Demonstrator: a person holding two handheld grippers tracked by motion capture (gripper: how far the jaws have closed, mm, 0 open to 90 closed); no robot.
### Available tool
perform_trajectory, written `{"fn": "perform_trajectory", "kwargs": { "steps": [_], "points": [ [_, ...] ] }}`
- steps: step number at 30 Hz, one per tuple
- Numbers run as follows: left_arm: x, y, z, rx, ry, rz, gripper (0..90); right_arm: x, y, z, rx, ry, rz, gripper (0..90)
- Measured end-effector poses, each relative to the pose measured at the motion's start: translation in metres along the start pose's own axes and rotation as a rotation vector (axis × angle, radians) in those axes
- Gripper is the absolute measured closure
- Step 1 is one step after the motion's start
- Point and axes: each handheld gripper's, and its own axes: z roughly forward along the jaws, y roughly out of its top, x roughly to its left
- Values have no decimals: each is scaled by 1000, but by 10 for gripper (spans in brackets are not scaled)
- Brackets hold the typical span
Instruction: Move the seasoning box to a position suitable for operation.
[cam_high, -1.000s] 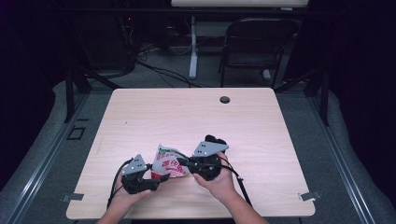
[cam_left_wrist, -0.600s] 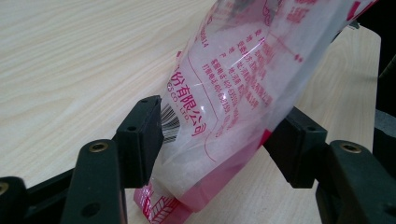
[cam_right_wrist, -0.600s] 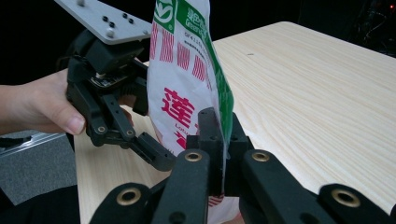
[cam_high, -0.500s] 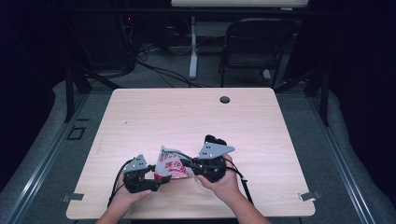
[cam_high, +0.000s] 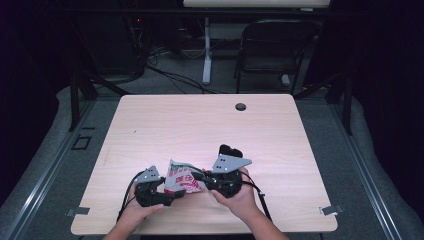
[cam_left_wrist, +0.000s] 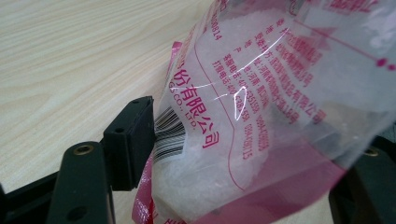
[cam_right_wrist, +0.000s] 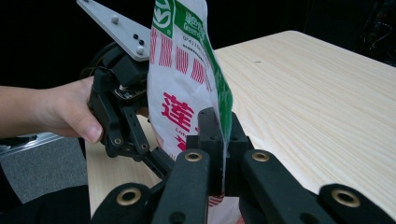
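Left gripper view puts the change right between my own jaws: they have just been opening, and the bag (cam_left_wrist: 275, 107) now sits loosely in the gap, its barcode edge touching or just beside the one jaw on the left of that view, the other jaw well off at the far side with clear plastic draped above it. I judge that my left gripper (cam_high: 167, 192) no longer presses on the bag, though the bag has not left the space between its jaws.

Right gripper view tells the other half. My right gripper (cam_right_wrist: 223, 154) has its jaws together, clamped on the bag's sealed edge, and the bag (cam_right_wrist: 182, 88) rises upright from them, red and green print facing the camera. Beyond it my left hand (cam_right_wrist: 60, 112) holds the left gripper just behind the bag.

High view shows the bag (cam_high: 182, 176) between the two grippers, near the front edge of the counter (cam_high: 300, 145), with my right gripper (cam_high: 200, 177) at its right side and my right hand (cam_high: 240, 192) behind it.

What this means, as I read it: the bag's weight now hangs on the right clamp alone. The left jaws are free to draw back or take a fresh hold lower down. The risk is the loose grains inside shifting and tipping the bag around that single pinch.
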Motion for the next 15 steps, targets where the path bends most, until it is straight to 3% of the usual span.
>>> {"fn": "perform_trajectory", "kwargs": {
  "steps": [15],
  "points": [
    [0,0,4,7,-17,-14,287,2,9,-3,-22,10,-16,900]
  ]
}}
